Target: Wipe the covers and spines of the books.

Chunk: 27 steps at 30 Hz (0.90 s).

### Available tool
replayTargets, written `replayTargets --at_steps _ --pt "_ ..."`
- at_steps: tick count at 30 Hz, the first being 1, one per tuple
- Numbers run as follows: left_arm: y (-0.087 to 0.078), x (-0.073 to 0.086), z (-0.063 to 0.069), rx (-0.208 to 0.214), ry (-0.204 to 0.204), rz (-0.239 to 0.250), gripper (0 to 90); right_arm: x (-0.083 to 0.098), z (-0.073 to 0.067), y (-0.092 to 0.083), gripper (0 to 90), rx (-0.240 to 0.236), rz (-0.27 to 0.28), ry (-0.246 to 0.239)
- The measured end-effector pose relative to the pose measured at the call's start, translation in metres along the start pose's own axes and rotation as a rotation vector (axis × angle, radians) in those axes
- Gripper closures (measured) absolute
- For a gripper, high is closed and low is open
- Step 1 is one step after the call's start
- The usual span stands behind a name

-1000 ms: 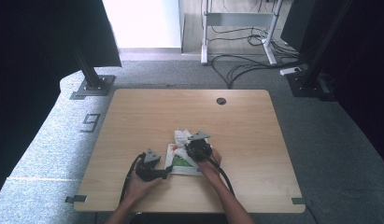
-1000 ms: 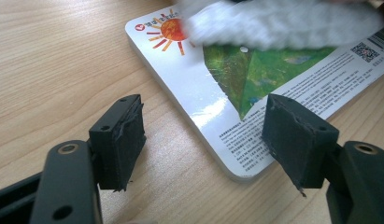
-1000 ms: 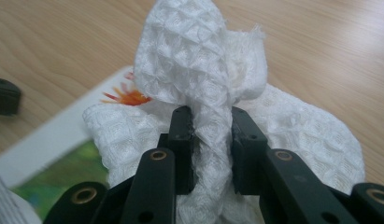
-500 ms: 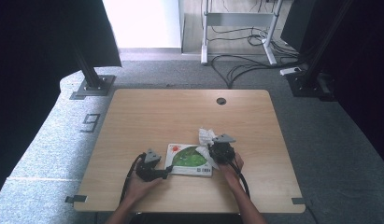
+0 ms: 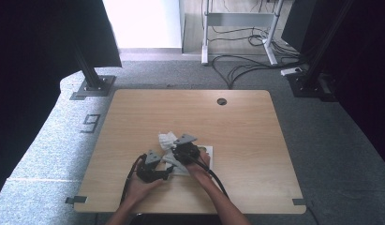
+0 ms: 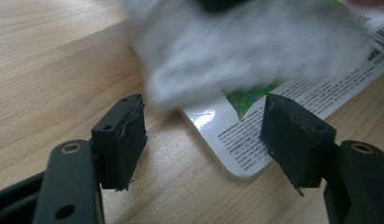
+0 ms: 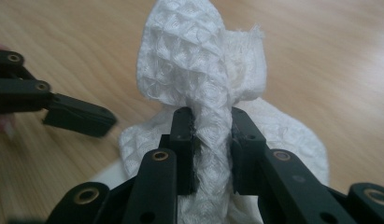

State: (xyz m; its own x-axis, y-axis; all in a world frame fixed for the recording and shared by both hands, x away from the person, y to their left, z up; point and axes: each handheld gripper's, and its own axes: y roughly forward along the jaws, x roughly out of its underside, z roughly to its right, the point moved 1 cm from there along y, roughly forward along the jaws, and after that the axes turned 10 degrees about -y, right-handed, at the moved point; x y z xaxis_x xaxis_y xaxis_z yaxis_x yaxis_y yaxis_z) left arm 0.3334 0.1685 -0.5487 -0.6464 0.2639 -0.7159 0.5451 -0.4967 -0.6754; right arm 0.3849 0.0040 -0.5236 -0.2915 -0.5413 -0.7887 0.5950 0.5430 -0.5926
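Observation:
A glossy printed card (image 5: pixel 203 152) with a green picture lies flat on the wooden table (image 5: pixel 237 122). My right gripper (image 5: pixel 177 154) is shut on a bunched white waffle cloth (image 7: pixel 203 60), which it holds over the card's left part; the cloth (image 5: pixel 167 139) also spills past the card's far left edge. My left gripper (image 5: pixel 170 170) sits low at the card's near left corner. Its jaws stand open, and the card's corner (image 6: pixel 229 140) lies on the table between them with no pad pressing it. The cloth (image 6: pixel 236 51) shows as a blur just beyond them.
A round cable hole (image 5: pixel 221 101) sits near the table's far edge. The table's front edge is close behind both hands. On the floor, dark stand feet (image 5: pixel 92 86) and cables (image 5: pixel 246 65) lie beyond the table.
The right gripper with the cloth swept right across the card, then back left over it. The left gripper kept its place at the card's corner.

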Motion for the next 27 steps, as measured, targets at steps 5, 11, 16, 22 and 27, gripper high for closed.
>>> replayTargets --at_steps 5,11,16,22,27 --pt "0.0 0.0 0.0 0.006 -0.011 0.002 30.9 0.001 -0.009 0.029 72.0 -0.016 -0.04 0.021" --pt "0.0 0.001 0.0 0.007 -0.015 0.002 31.4 0.008 0.002 0.022 71.5 0.022 -0.04 0.035" --pt "0.0 0.0 -0.001 0.008 -0.017 -0.001 31.7 0.019 0.017 0.01 71.2 0.073 -0.047 0.063" --pt "0.0 0.0 -0.001 0.009 -0.015 0.0 31.7 0.037 0.038 -0.009 71.0 0.133 -0.055 0.101" --pt "0.0 0.0 -0.001 0.01 -0.016 -0.001 31.7 0.06 0.052 -0.029 70.9 0.174 -0.034 0.117"
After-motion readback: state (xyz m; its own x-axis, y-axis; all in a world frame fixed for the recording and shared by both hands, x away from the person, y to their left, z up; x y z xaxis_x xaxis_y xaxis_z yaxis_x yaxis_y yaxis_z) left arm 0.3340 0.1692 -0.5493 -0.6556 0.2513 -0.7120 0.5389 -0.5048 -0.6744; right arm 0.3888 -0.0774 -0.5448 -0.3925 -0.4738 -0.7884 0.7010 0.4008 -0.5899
